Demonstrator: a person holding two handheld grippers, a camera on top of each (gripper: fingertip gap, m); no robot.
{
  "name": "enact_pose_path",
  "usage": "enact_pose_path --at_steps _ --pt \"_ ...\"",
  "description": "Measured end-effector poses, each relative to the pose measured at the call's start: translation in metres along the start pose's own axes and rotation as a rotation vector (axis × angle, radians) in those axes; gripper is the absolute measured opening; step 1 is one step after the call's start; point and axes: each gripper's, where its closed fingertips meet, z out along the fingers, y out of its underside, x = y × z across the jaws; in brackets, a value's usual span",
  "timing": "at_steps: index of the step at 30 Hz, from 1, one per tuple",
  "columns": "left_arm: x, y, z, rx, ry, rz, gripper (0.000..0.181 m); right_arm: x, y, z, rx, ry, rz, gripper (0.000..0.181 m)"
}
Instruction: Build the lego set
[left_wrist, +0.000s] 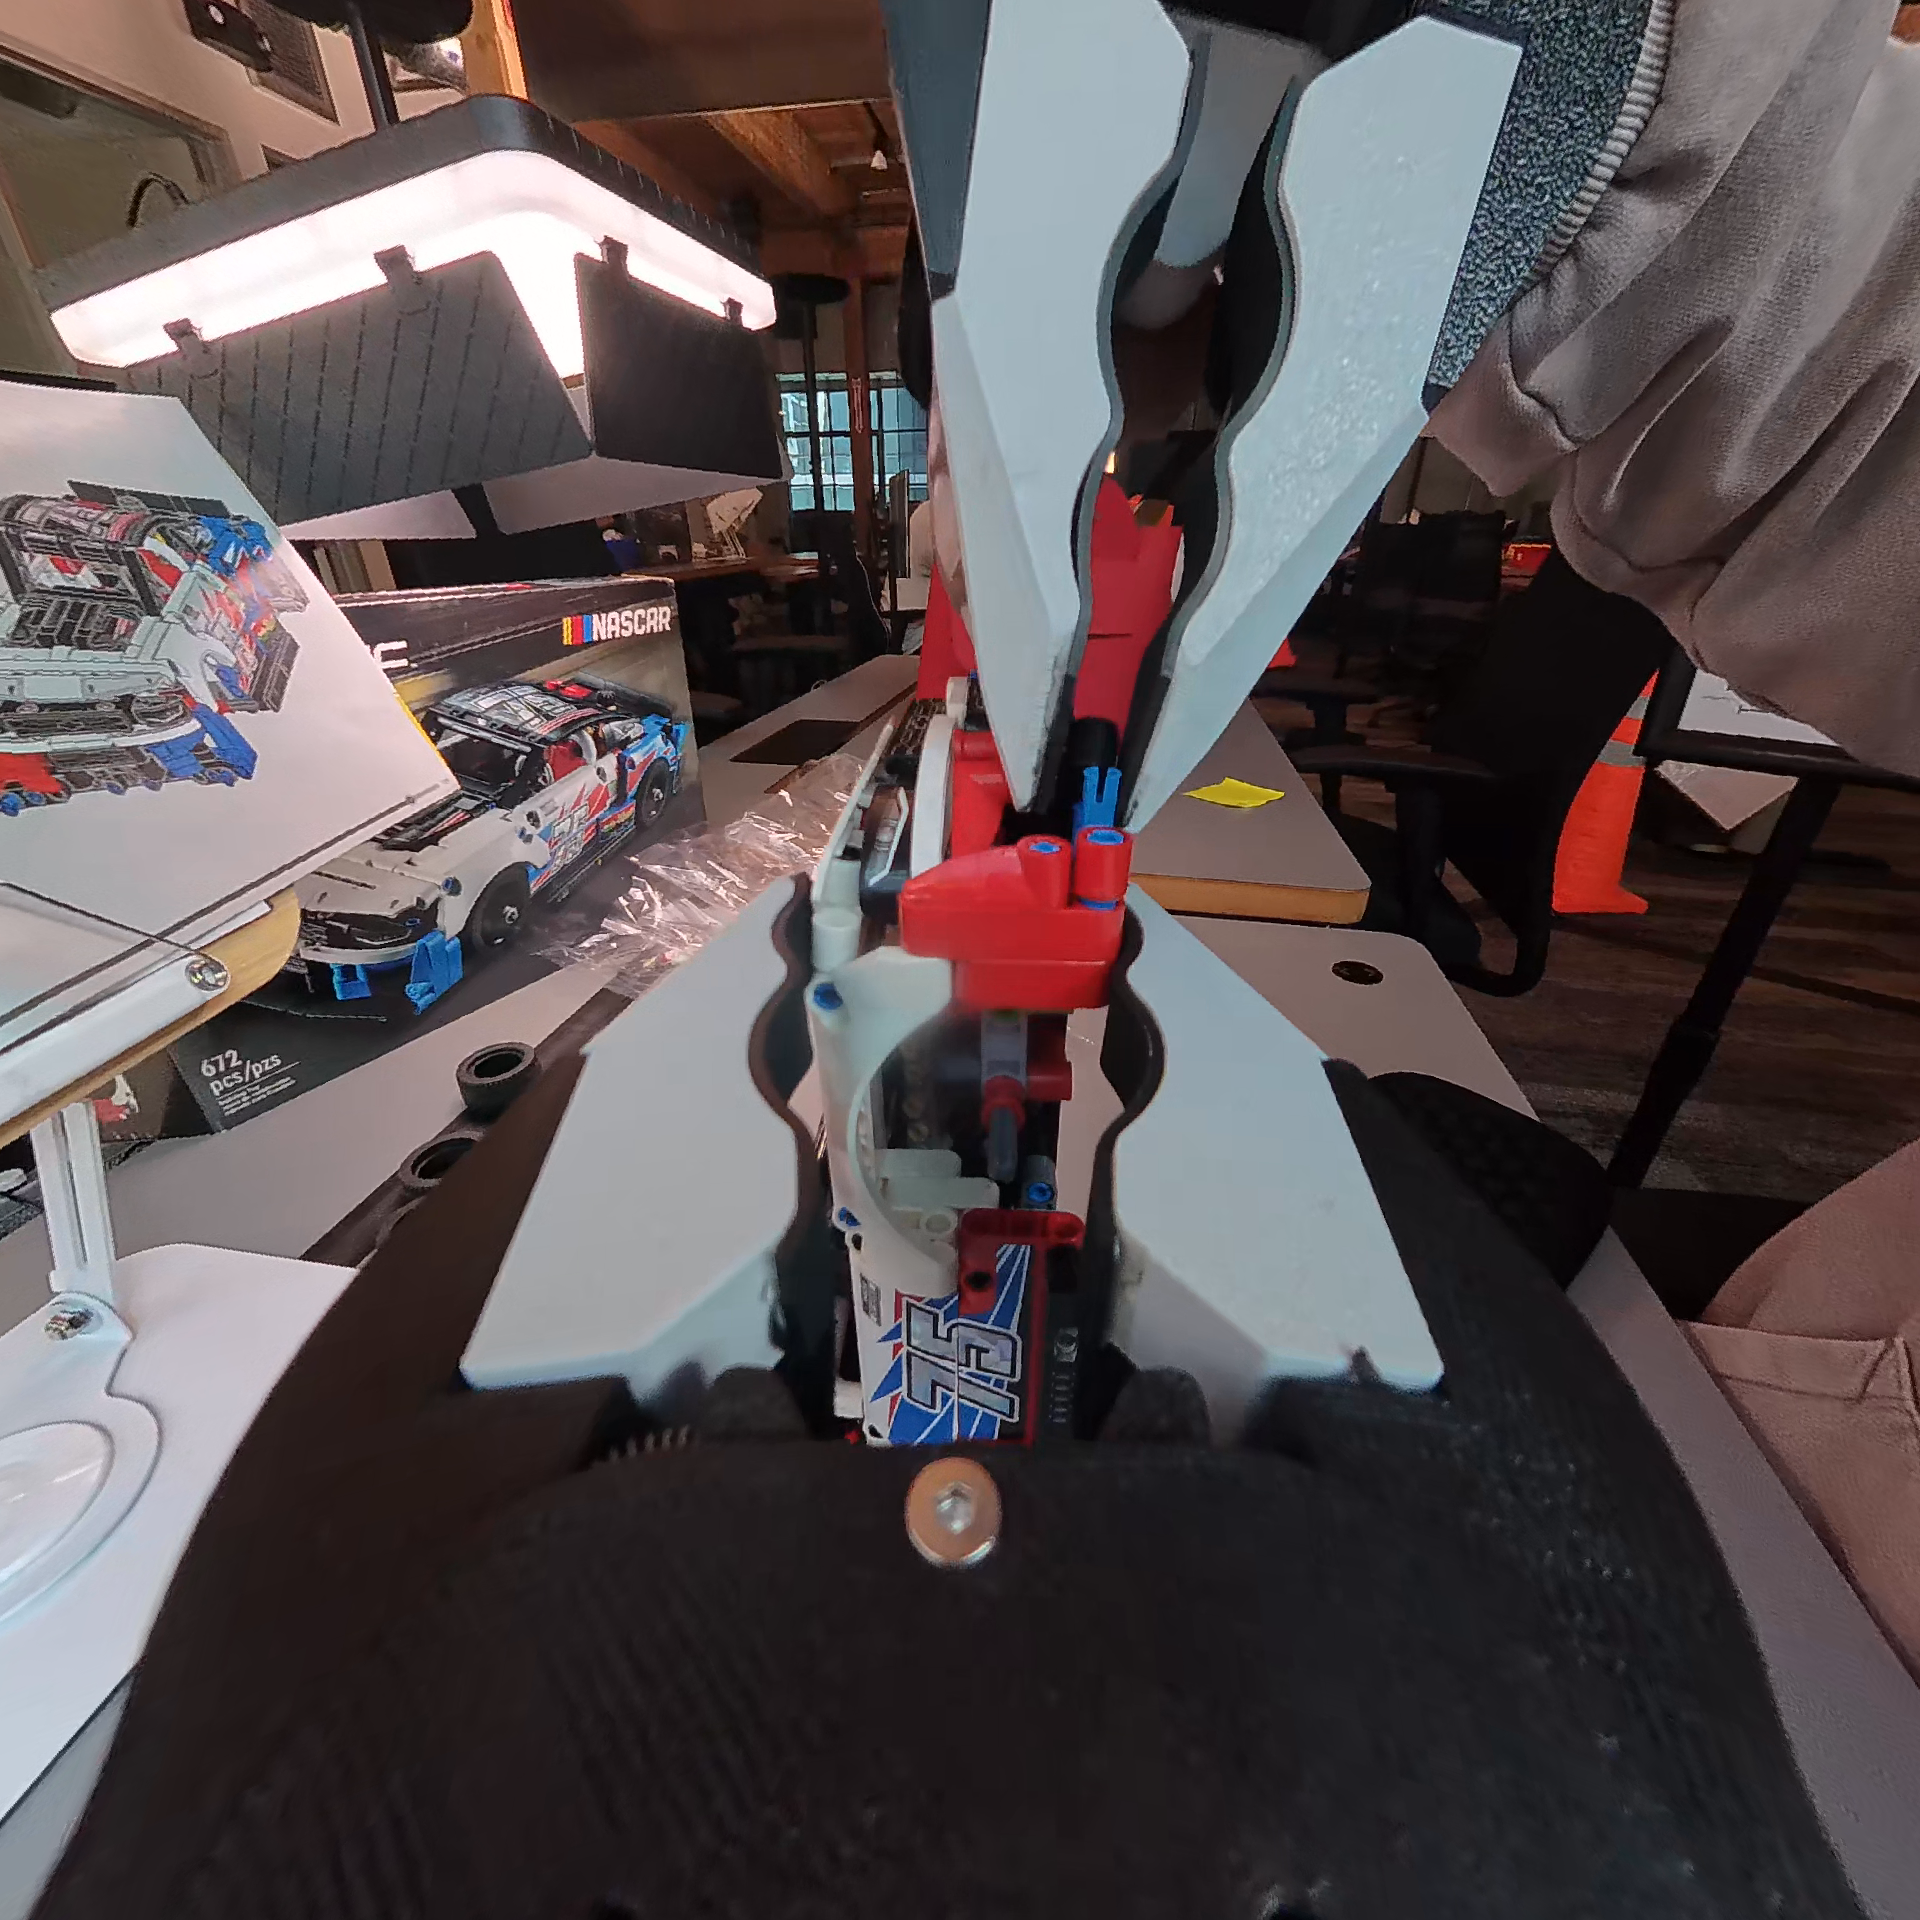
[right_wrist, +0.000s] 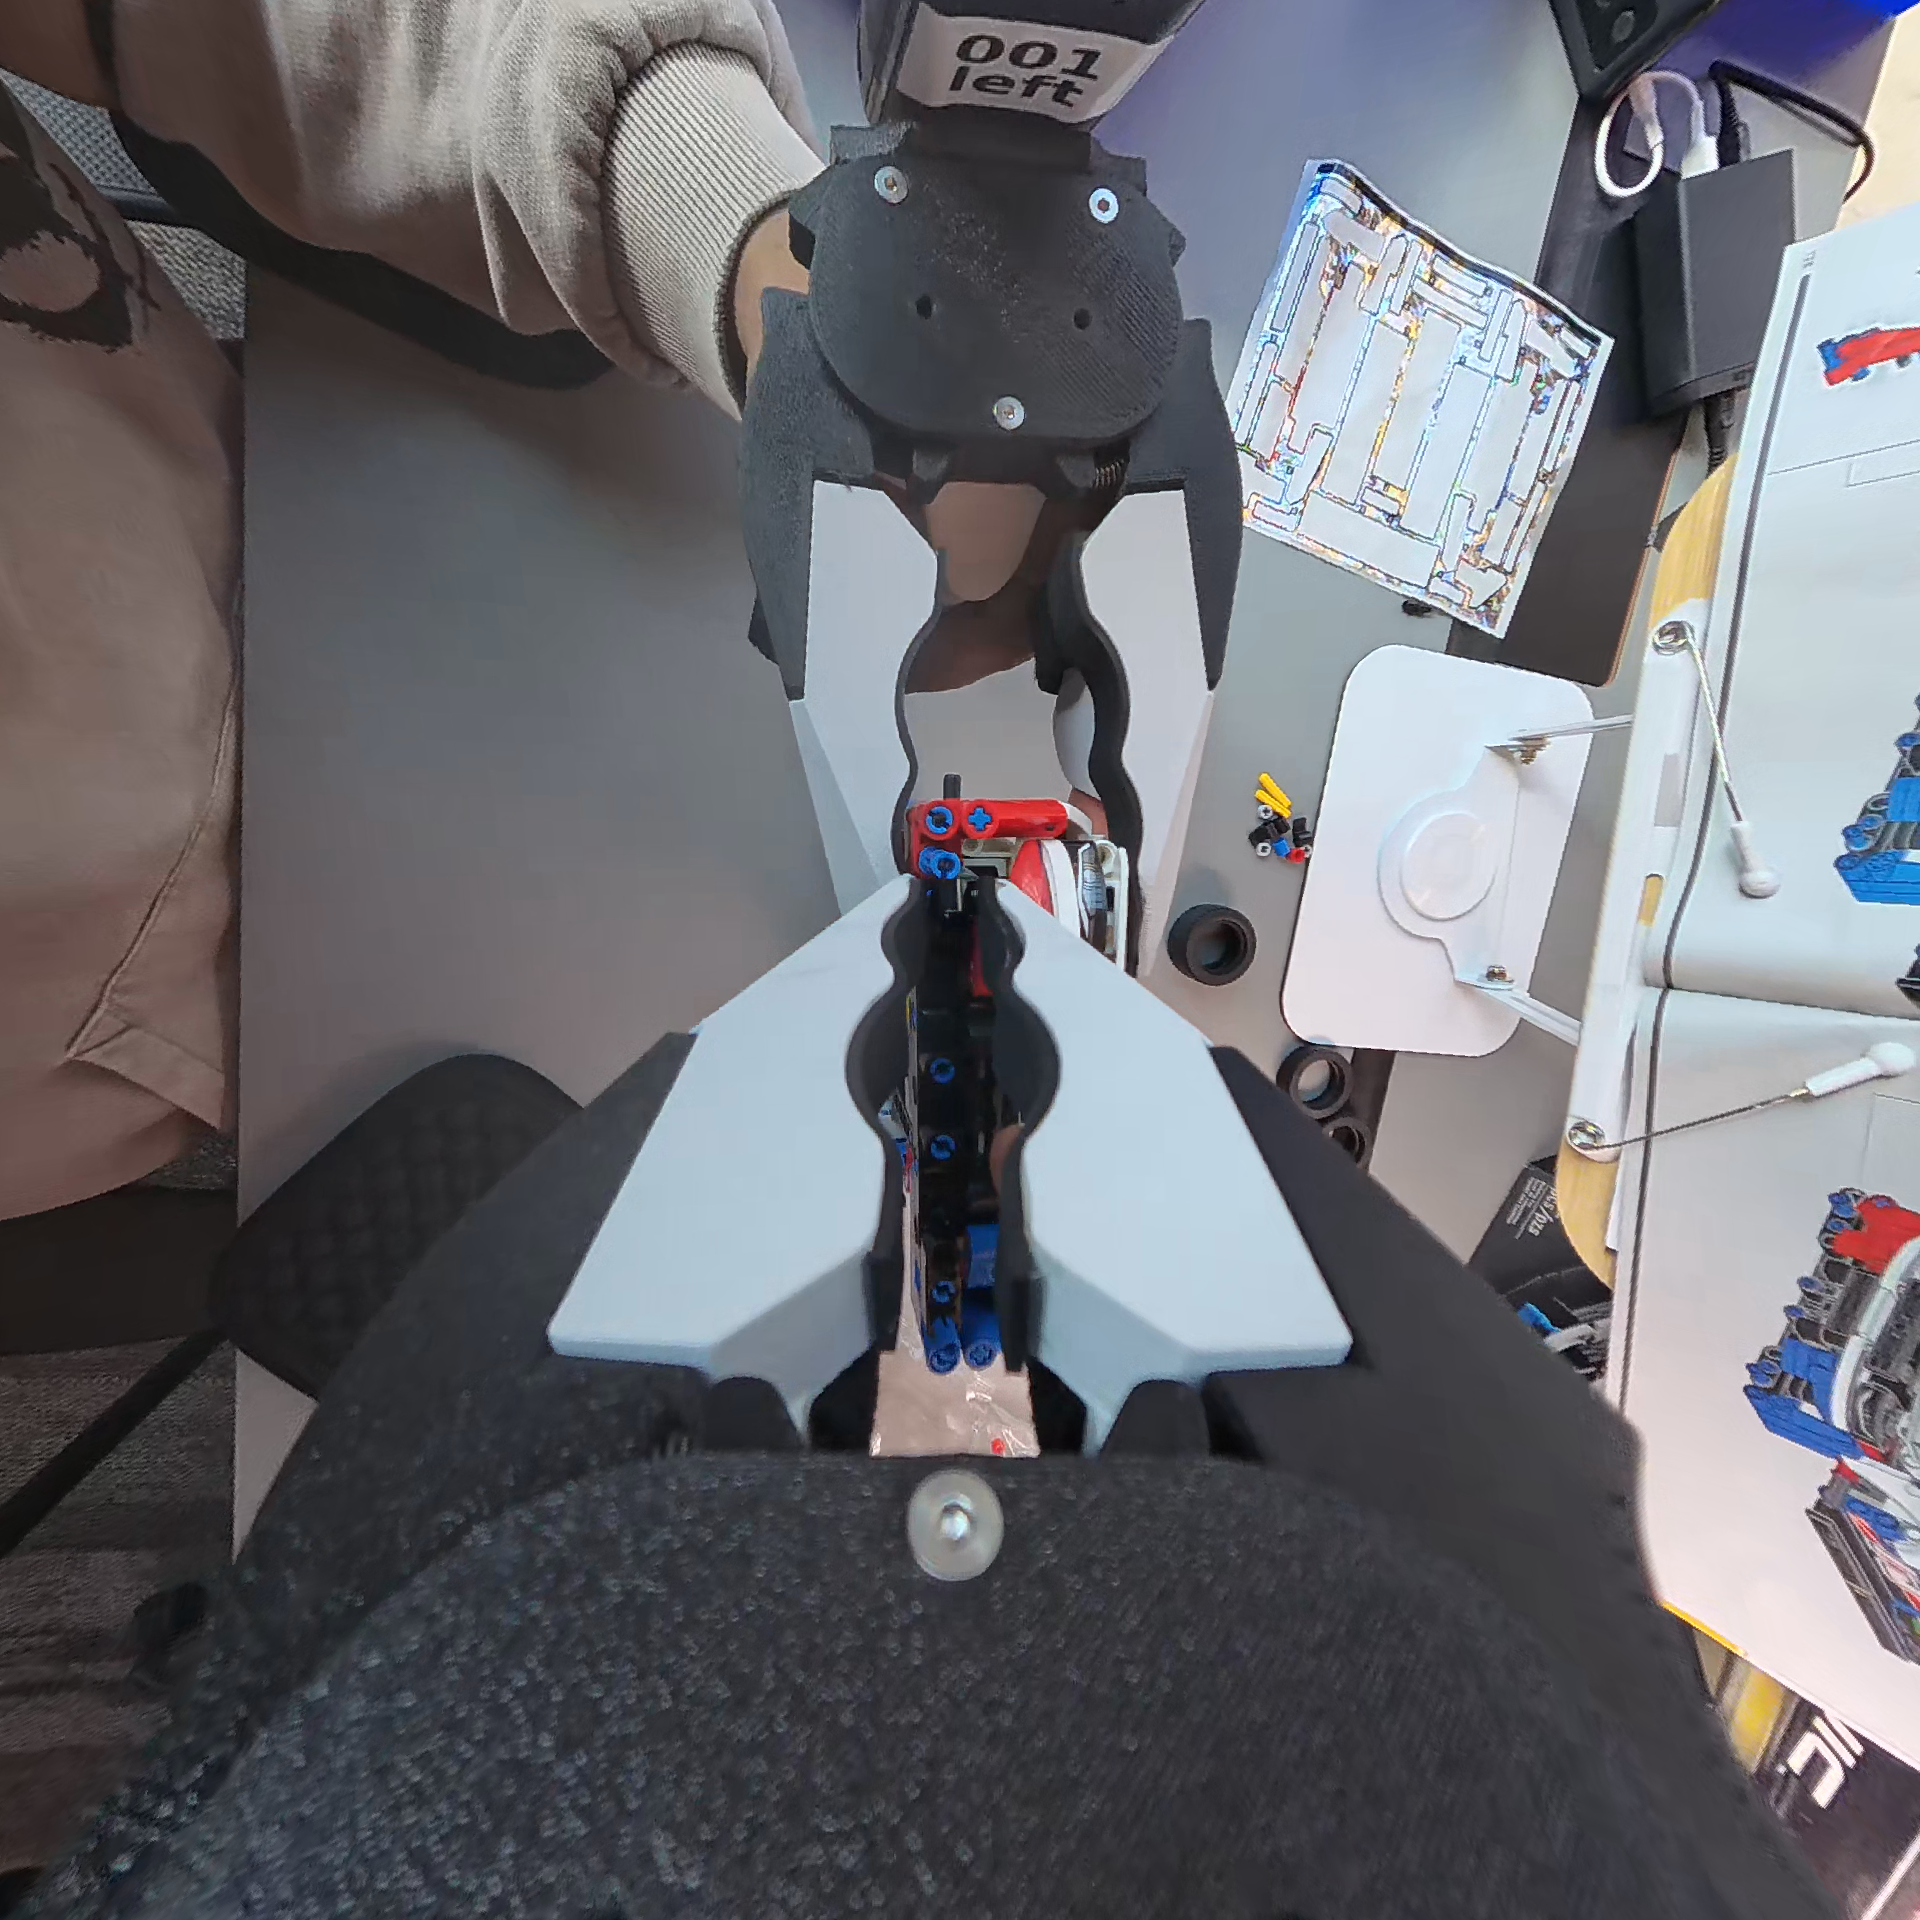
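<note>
My left gripper (left_wrist: 966, 904) is shut on a part-built lego car section (left_wrist: 935, 1299), white and red with a numbered sticker, and holds it above the grey table. It also shows at the top of the right wrist view (right_wrist: 1013, 873), gripping the same section (right_wrist: 1039, 862). My right gripper (right_wrist: 951, 888) is shut on a black beam with blue pins (right_wrist: 940, 1091). In the left wrist view it (left_wrist: 1081, 810) comes down from above, its tips at the red top end of the section, beside a blue pin (left_wrist: 1091, 790). I cannot tell whether the beam is joined to the section.
The set's box (left_wrist: 499, 748) and an instruction booklet on a stand (left_wrist: 156, 675) are at the left. Black tyres (right_wrist: 1210, 940), small loose parts (right_wrist: 1278, 826), a sticker sheet (right_wrist: 1413, 395) and the white stand base (right_wrist: 1434, 852) lie on the table (right_wrist: 520, 727). A plastic bag (left_wrist: 707, 852) lies behind. My left and right fingertips are right by each other.
</note>
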Motion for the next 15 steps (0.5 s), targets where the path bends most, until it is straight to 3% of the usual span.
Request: enact_pose_path --at_steps 15 --pt "-0.0014 0.0000 0.0003 0.006 -0.004 -0.011 0.054 0.0022 0.0033 -0.0085 0.063 0.066 -0.010 0.012"
